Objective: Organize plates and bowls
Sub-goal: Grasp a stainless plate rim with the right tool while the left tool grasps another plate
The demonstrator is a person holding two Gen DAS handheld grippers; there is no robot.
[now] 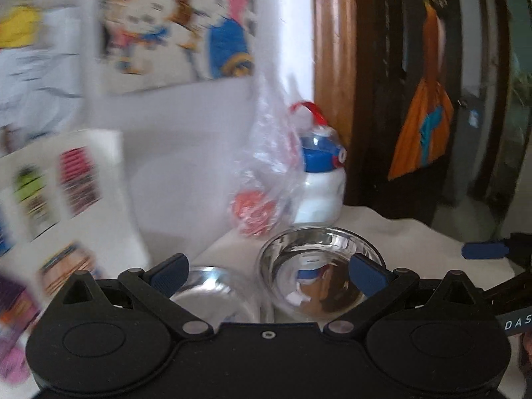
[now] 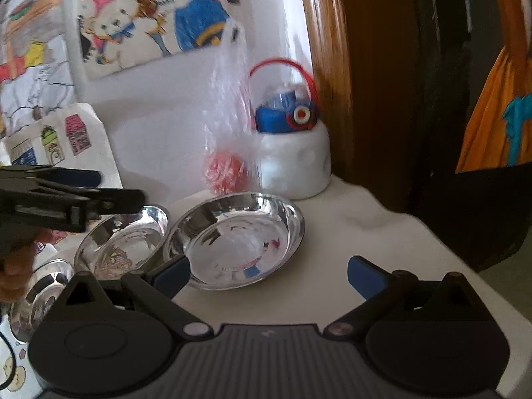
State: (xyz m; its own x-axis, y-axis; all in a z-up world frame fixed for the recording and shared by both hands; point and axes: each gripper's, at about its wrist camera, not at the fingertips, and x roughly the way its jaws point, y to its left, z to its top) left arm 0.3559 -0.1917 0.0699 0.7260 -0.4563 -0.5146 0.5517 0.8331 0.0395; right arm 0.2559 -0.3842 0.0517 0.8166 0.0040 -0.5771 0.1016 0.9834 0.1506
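White tabletop (image 2: 349, 232) carries two steel dishes. Both grippers, left gripper (image 1: 269, 274) and right gripper (image 2: 269, 274), are spread and empty. Wide plate (image 2: 239, 239) sits ahead of the right jaws, smaller bowl (image 2: 123, 236) left; I'd pinch one rim squarely before stacking.

Left wrist view: wall drawings (image 1: 173, 23) smeared by motion, details unreadable. Smaller steel bowl (image 1: 212, 291) mostly hidden behind left gripper (image 1: 269, 274) body; only its far rim and part of inside show. Right gripper (image 1: 485, 250) cut off at right edge, jaw state n/a there.

Right wrist view: third steel dish (image 2: 36, 299) at lower left partly behind gripper body, shape unclear. Red item in plastic bag (image 2: 226, 169) too blurry to ID. Hand (image 2: 15, 266) cut by left edge.
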